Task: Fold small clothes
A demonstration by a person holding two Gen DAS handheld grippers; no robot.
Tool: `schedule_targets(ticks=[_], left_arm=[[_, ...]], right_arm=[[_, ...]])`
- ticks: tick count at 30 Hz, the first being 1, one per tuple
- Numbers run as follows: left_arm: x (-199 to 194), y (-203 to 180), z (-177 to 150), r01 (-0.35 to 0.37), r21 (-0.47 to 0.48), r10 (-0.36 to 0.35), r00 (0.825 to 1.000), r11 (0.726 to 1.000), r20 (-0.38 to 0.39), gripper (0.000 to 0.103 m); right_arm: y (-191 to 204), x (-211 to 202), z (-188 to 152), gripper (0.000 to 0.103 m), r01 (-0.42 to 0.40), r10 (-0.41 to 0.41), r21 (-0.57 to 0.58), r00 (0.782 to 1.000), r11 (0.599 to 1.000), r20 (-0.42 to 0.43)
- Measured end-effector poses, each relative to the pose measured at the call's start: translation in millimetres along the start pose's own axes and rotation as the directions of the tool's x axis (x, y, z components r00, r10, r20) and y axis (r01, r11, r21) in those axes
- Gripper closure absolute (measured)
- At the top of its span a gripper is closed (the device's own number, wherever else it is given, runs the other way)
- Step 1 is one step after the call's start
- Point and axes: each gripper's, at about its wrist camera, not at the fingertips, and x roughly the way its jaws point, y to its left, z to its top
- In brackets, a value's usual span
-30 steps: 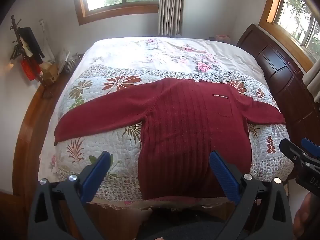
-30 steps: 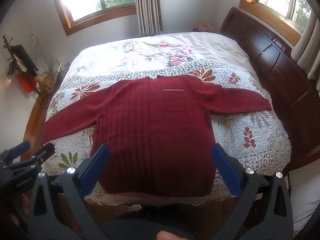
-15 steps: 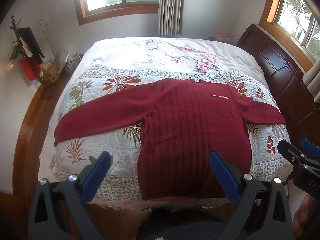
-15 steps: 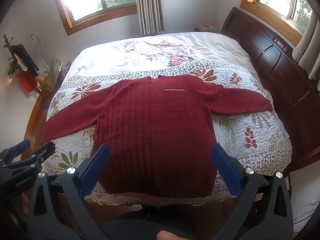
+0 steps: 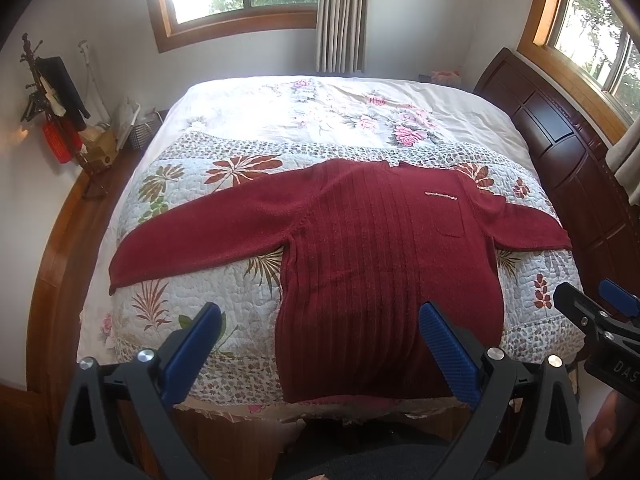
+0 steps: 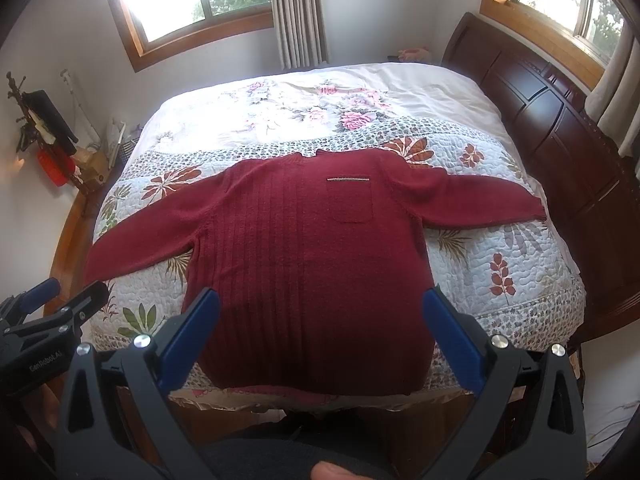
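Note:
A dark red knitted sweater [image 5: 384, 248] [image 6: 312, 260] lies flat and face up on the bed, both sleeves spread out sideways, chest pocket toward the right, hem at the near edge of the bed. My left gripper [image 5: 320, 332] is held open above the near edge, its blue pads wide apart and nothing between them. Over the hem, my right gripper [image 6: 320, 320] is also open and empty. The right gripper [image 5: 600, 312] shows at the right edge of the left wrist view, and the left gripper [image 6: 52, 300] at the left edge of the right wrist view.
The bed carries a floral quilt [image 5: 240, 280] [image 6: 520, 264] over a white flowered cover. A dark wooden headboard [image 5: 580, 184] runs along the right side. A stand with hung items [image 5: 56, 120] and clutter is at the left wall. Windows lie behind.
Both grippers have barely shifted; the views are almost the same. The sweater has not moved.

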Motion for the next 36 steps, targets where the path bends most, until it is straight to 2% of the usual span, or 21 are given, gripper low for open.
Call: schedule_targets(ticks=[36], left_arm=[[-2.6, -2.7, 3.0, 0.000, 0.003, 0.000, 1.000, 1.000, 0.006, 0.004]], right_arm=[[-1.2, 0.4, -0.2, 0.002, -0.007, 0.007, -0.003, 1.000, 1.000, -0.004]])
